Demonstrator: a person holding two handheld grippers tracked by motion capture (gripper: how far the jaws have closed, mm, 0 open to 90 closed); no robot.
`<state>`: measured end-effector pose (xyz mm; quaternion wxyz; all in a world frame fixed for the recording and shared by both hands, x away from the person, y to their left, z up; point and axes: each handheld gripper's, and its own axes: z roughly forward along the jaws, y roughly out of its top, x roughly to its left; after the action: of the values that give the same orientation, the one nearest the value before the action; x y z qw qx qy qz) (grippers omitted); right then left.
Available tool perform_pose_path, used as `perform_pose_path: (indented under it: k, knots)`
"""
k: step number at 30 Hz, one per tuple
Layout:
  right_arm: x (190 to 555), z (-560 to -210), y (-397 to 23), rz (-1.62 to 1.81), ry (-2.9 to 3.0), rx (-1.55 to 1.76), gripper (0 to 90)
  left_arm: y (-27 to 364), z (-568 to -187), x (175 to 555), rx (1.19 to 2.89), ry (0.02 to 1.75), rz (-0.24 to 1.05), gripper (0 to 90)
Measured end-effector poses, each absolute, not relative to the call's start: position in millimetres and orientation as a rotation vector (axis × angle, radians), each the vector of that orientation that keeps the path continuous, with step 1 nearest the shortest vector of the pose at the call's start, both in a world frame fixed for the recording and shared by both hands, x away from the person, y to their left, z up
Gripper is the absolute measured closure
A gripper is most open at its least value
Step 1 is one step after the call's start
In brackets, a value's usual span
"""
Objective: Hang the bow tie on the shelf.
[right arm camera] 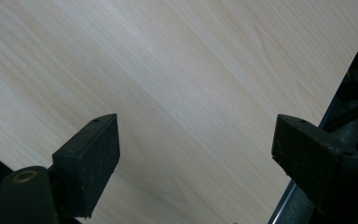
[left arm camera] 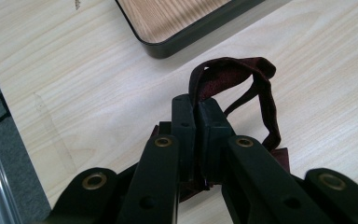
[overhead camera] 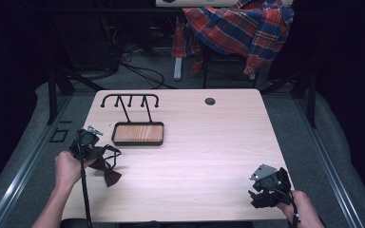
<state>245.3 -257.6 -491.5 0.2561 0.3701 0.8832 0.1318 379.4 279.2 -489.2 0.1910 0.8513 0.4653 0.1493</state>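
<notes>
A dark maroon bow tie (overhead camera: pixel 109 172) with a thin strap lies at the table's left front. My left gripper (overhead camera: pixel 88 148) is shut on its strap (left arm camera: pixel 233 74), which loops up out of the closed jaws in the left gripper view. The bow end (overhead camera: pixel 112 178) rests on the wood. A black stand with hooks (overhead camera: pixel 129 99) rises behind a wooden tray with a black rim (overhead camera: pixel 138 141); the tray's corner (left arm camera: pixel 168 46) lies just beyond the strap. My right gripper (overhead camera: pixel 262 190) hovers open over bare wood at the front right, its fingers (right arm camera: pixel 91 158) wide apart.
The light wooden table (overhead camera: pixel 209 147) has a round cable hole (overhead camera: pixel 210 101) at the back. A chair draped with a plaid shirt (overhead camera: pixel 240 26) stands behind the table. Metal rails run along the floor on both sides.
</notes>
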Motion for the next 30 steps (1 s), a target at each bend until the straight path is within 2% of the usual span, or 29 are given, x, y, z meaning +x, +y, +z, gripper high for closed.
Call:
perform_pose_path:
  k: [30]
  knots:
    - [244.6, -491.2, -257.8, 0.349, 2.402, 1.0, 14.8, 277.8, -460.7, 396.1, 2.328, 1.295, 0.505, 86.3]
